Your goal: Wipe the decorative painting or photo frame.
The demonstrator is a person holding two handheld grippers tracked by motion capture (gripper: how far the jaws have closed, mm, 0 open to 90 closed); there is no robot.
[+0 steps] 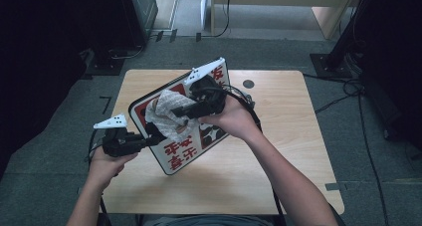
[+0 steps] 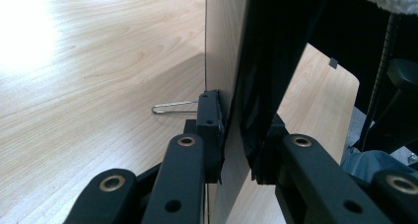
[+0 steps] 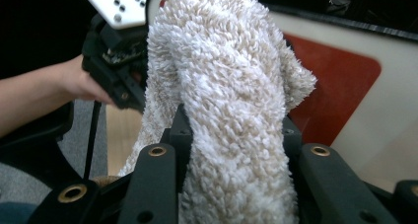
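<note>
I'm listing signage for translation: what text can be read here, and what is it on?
On the sign board: large red and black Chinese characters, turned away and too blurred to quote; the towel covers part of them.
No other words, labels or numbers can be read.

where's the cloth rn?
High view: the cloth is mid-table, clamped in the right claw, against the face of the sign board that the left claw holds.

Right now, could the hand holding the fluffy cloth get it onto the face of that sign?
Probably yes. The right gripper is shut on the cloth, just in front of the sign, which the left gripper holds tilted up by its edge. Nothing stands between them.
</note>
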